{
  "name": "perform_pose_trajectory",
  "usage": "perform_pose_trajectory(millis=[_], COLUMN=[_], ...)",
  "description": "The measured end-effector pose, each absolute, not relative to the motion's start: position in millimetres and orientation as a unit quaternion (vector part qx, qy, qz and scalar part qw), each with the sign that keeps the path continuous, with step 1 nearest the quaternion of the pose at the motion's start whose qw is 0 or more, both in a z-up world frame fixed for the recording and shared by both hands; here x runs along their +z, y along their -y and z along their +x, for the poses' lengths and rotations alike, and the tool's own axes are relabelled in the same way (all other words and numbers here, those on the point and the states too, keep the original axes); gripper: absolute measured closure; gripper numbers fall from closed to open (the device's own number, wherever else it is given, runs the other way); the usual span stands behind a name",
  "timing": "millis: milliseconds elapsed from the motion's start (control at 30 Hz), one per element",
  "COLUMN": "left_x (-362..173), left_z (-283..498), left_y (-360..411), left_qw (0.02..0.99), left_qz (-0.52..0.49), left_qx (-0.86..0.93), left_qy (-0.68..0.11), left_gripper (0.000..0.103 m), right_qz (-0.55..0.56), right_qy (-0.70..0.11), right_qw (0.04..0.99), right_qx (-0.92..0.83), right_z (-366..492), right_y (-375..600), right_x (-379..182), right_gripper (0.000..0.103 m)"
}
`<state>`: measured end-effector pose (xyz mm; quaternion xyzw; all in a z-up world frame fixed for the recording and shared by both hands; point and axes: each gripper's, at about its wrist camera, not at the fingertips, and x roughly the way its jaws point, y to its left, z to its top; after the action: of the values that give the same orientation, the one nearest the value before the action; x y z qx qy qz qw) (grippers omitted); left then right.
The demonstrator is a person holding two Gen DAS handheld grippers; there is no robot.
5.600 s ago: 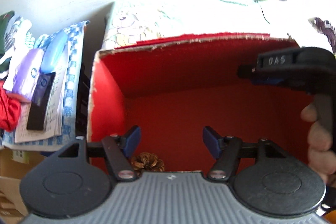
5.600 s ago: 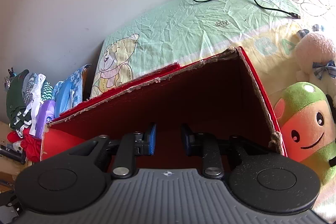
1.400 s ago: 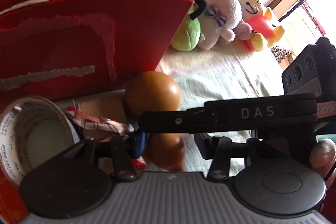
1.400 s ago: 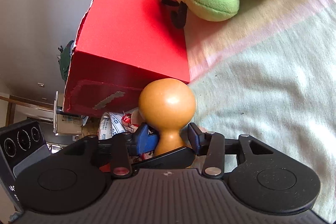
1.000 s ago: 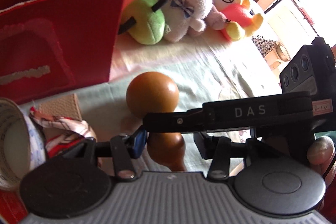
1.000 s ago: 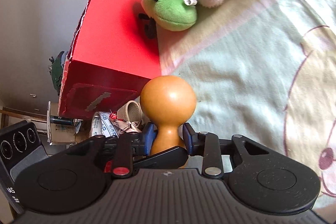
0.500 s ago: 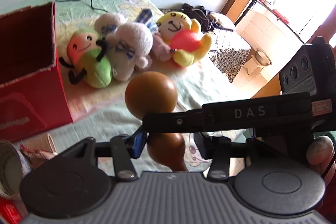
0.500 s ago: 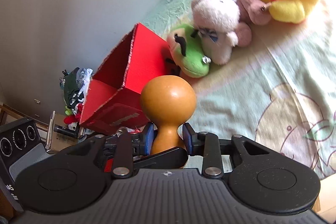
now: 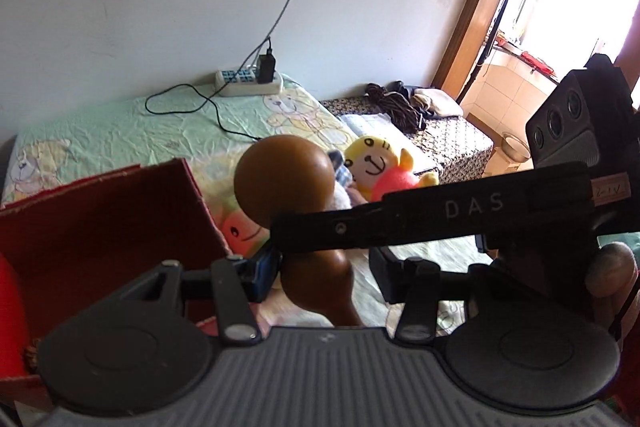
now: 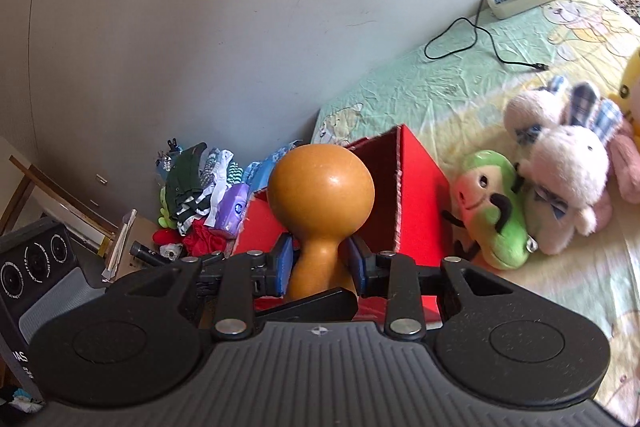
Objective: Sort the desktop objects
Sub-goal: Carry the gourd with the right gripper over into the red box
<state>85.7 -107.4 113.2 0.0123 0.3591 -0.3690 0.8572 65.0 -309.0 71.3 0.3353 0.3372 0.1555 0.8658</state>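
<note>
Both grippers are matte black plastic. Each has a ribbed grey-black base flanked by two round discs, silver screws on the linkage bars and blue pads on the fingers point(image 10: 285, 261). The right gripper point(image 9: 460, 211) carries pale "DAS" lettering, a small white label and a three-lens camera block.

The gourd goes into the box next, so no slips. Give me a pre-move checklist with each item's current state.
1. Right gripper shut on the gourd at its neck: ok.
2. Left gripper clear of the gourd: not ok; its open fingers flank the lower bulb.
3. Red box open at the top: ok.
4. Gourd above the box opening: cannot tell; the box shows behind and below it.
5. Green plush toy outside the box, beside its wall: ok.
</note>
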Motion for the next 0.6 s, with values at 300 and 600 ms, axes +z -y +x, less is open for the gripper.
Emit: perform_pose_trajectory(millis=[300, 600], left_x=[109, 52], left_z=[153, 200], left_y=[49, 20], left_qw=[0.865, 0.837], left_qz=[0.023, 0.023], left_qx=[-0.338, -0.314], left_qy=[-0.371, -0.447], left_gripper=[0.053, 0.053], right_qz=[0.311, 0.308], right_qy=[-0.369, -0.444], right_qw=[0.859, 0.828], right_qx=[0.172, 0.149], right_z=[155, 204], right_y=[254, 215], right_x=[67, 15], right_gripper=[0.071, 0.071])
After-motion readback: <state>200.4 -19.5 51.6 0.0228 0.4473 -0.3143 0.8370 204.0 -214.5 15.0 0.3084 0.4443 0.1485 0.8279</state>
